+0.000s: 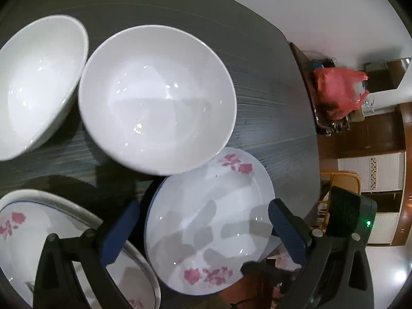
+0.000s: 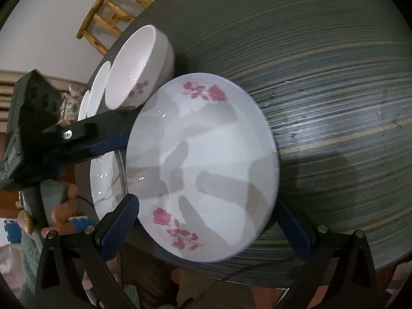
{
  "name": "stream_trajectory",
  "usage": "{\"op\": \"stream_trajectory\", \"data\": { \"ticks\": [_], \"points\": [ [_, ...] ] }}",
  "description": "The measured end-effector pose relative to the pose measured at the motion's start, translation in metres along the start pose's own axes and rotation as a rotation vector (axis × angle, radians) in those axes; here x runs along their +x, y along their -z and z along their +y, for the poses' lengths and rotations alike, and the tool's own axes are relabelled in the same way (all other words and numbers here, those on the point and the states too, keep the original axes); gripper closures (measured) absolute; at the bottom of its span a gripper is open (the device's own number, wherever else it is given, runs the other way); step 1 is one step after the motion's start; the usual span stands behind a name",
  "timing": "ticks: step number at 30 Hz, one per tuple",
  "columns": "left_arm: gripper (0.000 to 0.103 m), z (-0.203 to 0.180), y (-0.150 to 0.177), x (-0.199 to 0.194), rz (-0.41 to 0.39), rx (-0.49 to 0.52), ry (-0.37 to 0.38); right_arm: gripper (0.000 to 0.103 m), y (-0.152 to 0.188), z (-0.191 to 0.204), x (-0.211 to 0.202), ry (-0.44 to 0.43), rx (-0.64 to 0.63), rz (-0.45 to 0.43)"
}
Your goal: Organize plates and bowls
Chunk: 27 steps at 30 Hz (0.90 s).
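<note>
Resting on the dark striped surface (image 2: 334, 77), a flowered plate (image 2: 203, 170) between the wide-open jaws of the right gripper (image 2: 206, 213), two white bowls (image 1: 157, 103) beyond the left gripper (image 1: 203, 219), jaws wide apart over a plate, gripping nothing.

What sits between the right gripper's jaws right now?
The floral plate fills the gap between the right gripper's jaws, shown in the right wrist view; the jaws flank its rim, spread wide, and contact can't be confirmed. It lies at the dark table's near edge.
</note>
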<state>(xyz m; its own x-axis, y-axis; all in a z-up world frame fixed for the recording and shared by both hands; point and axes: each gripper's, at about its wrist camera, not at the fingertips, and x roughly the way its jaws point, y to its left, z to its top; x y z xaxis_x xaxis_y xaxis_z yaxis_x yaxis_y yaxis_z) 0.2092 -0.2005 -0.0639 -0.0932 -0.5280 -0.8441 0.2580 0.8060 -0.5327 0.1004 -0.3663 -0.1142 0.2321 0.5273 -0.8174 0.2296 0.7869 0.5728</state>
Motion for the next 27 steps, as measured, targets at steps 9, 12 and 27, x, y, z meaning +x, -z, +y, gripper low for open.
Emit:
{"op": "stream_trajectory", "data": {
  "ticks": [9, 12, 27],
  "points": [
    [0.000, -0.010, 0.009, 0.012, 0.036, -0.007, 0.008, 0.000, -0.010, -0.002, -0.001, 0.018, -0.002, -0.025],
    [0.000, -0.020, 0.009, 0.019, 0.043, 0.002, 0.011, 0.000, -0.020, -0.009, -0.006, 0.040, 0.017, -0.049],
    [0.000, -0.034, 0.012, 0.029, 0.043, 0.000, -0.029, 0.000, -0.026, -0.017, -0.006, 0.006, 0.001, -0.085]
  ]
}}
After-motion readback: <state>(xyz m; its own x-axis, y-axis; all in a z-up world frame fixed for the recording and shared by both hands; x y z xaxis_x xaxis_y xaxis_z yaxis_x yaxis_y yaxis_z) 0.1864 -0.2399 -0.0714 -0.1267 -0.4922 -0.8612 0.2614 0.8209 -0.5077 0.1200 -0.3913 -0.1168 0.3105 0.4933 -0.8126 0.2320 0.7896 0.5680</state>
